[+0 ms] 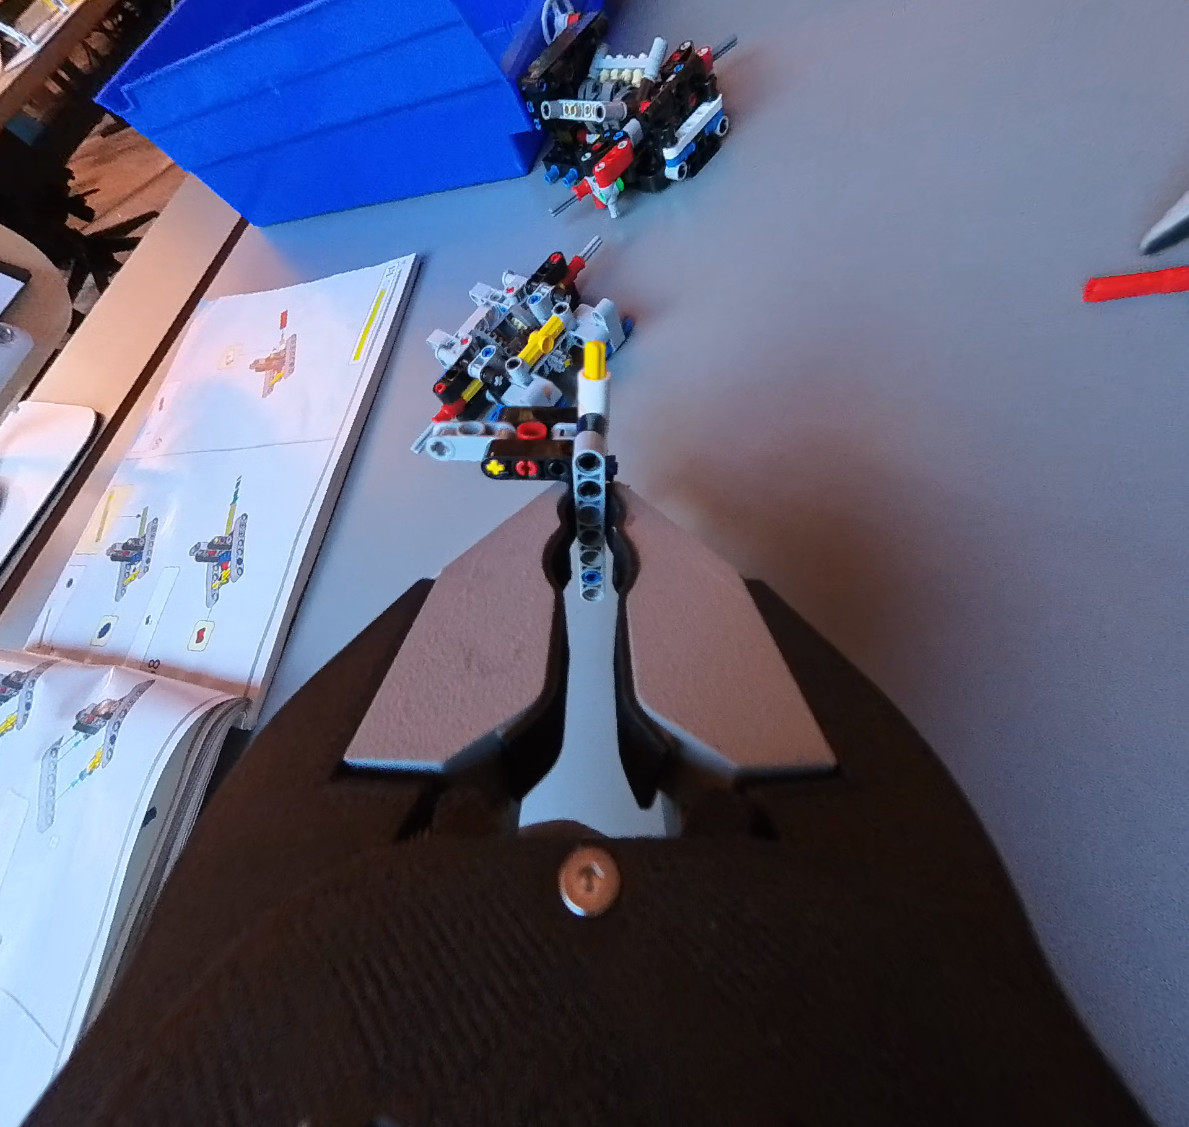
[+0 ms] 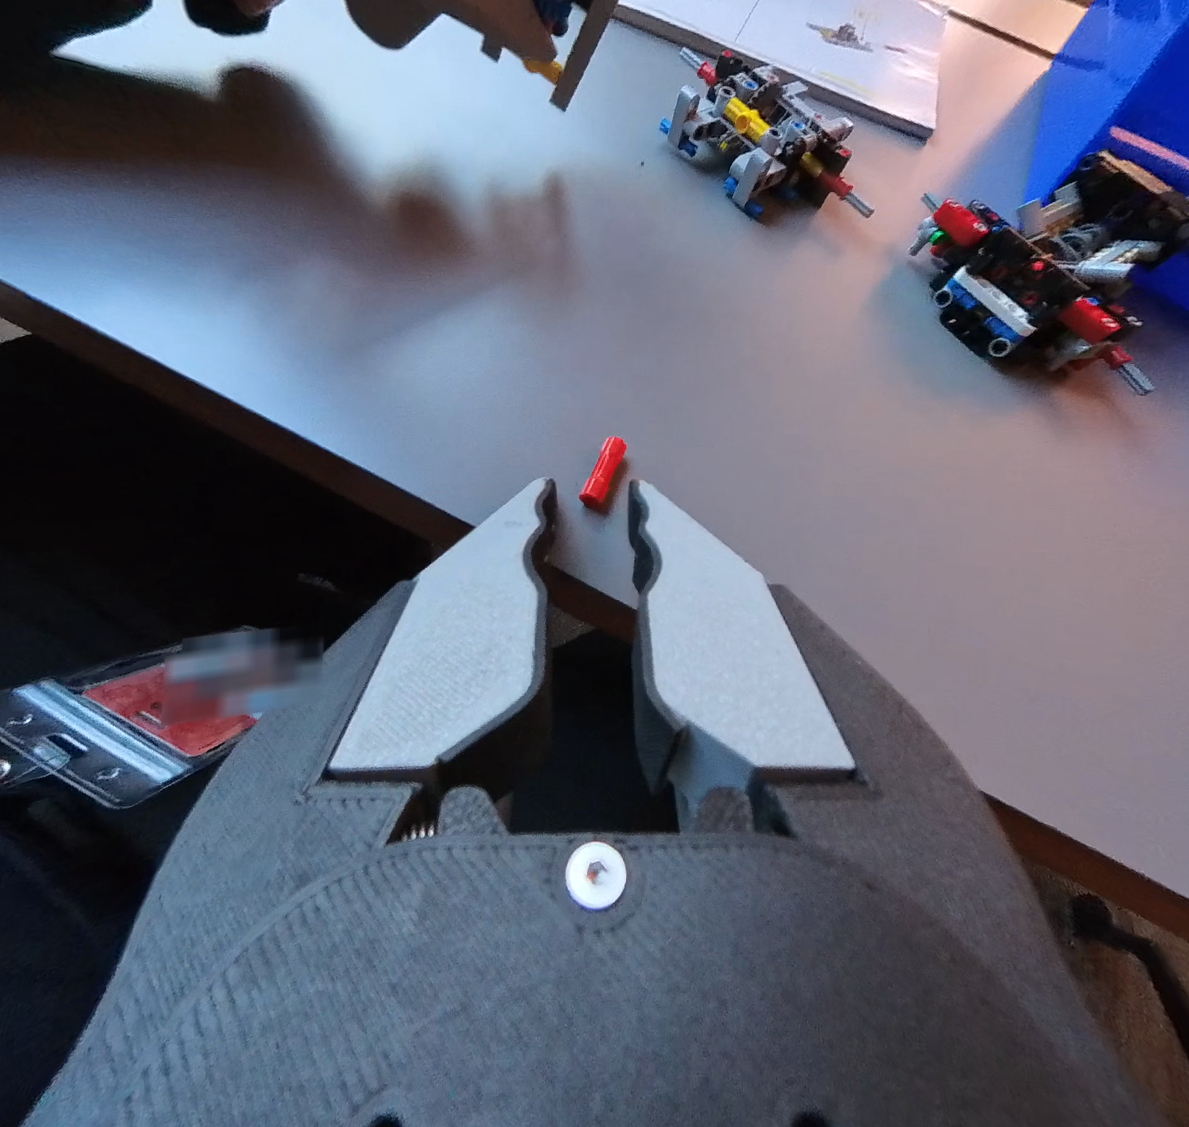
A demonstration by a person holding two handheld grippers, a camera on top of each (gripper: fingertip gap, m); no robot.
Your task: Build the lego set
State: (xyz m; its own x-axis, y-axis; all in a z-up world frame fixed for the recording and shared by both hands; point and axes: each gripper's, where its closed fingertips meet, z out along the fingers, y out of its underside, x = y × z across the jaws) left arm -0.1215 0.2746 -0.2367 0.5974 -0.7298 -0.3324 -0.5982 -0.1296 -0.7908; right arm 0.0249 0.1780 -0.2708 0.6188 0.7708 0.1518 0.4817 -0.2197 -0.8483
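Note:
My left gripper (image 1: 590, 504) is shut on a grey perforated beam (image 1: 589, 520) that carries a white sleeve and a yellow axle (image 1: 594, 359) at its far end, held above the grey table. It also shows blurred at the top of the right wrist view (image 2: 560, 15). Just beyond it lies a small grey, black and yellow brick assembly (image 1: 515, 356). My right gripper (image 2: 589, 498) is open over the table's near edge. A small red pin (image 2: 602, 471) lies on the table just ahead of its fingertips, untouched.
A larger black, red and white brick assembly (image 1: 634, 112) lies beside a blue bin (image 1: 334, 79). An open instruction booklet (image 1: 212, 485) lies on the left. A red piece (image 1: 1135, 285) lies at the far right. The table edge (image 2: 257, 414) runs diagonally. Some 20 centimetres of space lies between my two pairs of fingers.

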